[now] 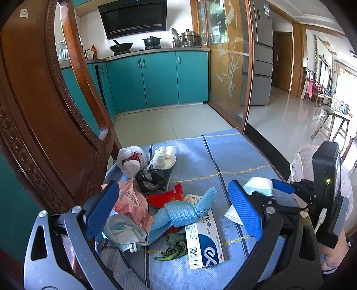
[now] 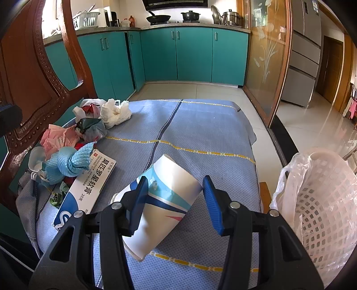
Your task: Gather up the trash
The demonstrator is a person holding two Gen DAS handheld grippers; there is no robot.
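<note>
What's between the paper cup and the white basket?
Only bare blue cloth and the right gripper's outer finger separate paper cup from basket, per the right wrist view.

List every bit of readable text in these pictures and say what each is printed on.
"软膏" and "20克": on the white and blue medicine box; its remaining characters read unsurely.
Barcode digits on the same box: too small to read.
Red characters on the pink plastic bag: crumpled, not readable.
Print on the paper cup: partly hidden, not readable.
Blue sticker on the fridge: too small to read.
</note>
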